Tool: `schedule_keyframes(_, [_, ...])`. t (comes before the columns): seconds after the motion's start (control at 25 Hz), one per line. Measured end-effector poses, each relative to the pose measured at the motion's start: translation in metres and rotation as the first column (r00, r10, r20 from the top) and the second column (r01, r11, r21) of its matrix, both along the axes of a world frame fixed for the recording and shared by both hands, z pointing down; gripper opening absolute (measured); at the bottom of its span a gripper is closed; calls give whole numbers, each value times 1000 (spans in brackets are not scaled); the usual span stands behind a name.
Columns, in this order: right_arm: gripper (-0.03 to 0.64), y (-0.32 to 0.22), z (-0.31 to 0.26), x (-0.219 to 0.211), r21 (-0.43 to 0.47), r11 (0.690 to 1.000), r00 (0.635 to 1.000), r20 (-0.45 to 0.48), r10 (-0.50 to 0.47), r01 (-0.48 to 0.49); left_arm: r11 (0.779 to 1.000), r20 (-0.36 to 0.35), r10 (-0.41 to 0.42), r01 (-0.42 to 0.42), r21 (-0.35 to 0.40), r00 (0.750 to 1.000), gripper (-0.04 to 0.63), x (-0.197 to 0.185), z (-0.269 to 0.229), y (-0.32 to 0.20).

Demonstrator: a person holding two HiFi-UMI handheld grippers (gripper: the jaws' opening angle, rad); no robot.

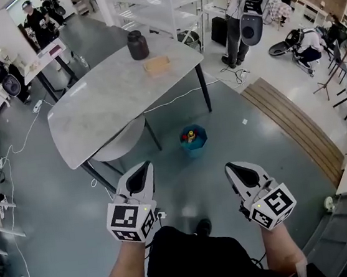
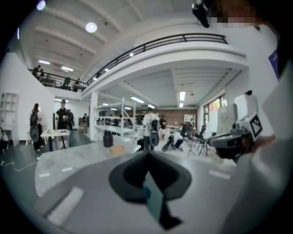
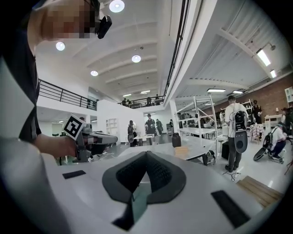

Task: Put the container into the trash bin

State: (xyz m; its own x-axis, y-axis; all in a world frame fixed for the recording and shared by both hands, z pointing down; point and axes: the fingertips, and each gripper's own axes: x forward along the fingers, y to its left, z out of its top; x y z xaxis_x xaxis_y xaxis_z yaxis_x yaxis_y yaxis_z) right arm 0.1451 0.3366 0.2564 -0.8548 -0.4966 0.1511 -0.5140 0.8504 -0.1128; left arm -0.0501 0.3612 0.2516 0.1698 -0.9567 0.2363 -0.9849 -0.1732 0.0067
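Both claws pressed together, empty: left gripper [image 1: 143, 167], right gripper [image 1: 232, 169]; dark container [image 1: 137, 45] stands at far end of table [image 1: 95, 113], well apart; blue trash bin [image 1: 193, 141] on floor right of table (something inside); risk: arriving with jaws unopened could topple it.

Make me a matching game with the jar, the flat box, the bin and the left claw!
1 jar
2 flat box
3 bin
4 left claw

A blue, on the floor
B shut, empty
C dark, upright on the table
D tan, lying on the table

Pairs: 1-C, 2-D, 3-A, 4-B
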Motion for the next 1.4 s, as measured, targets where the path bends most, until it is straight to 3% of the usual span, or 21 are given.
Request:
schedule_keyframes(0.44, [-6, -32, -7, 2, -30, 1000, 1000, 11, 6, -6, 1000, -53, -25, 26, 16, 998, 8, -5, 10, -24])
schedule_keyframes(0.76, [-6, -85, 5, -13, -52, 997, 999, -13, 52, -53, 1000, -84, -4, 6, 30, 996, 8, -35, 25, -84])
schedule_keyframes(1.4, [-6, -274, 1, -152, -89, 989, 993, -29, 113, -115, 996, -90, 86, -85, 13, 992, 8, -163, 22, -290])
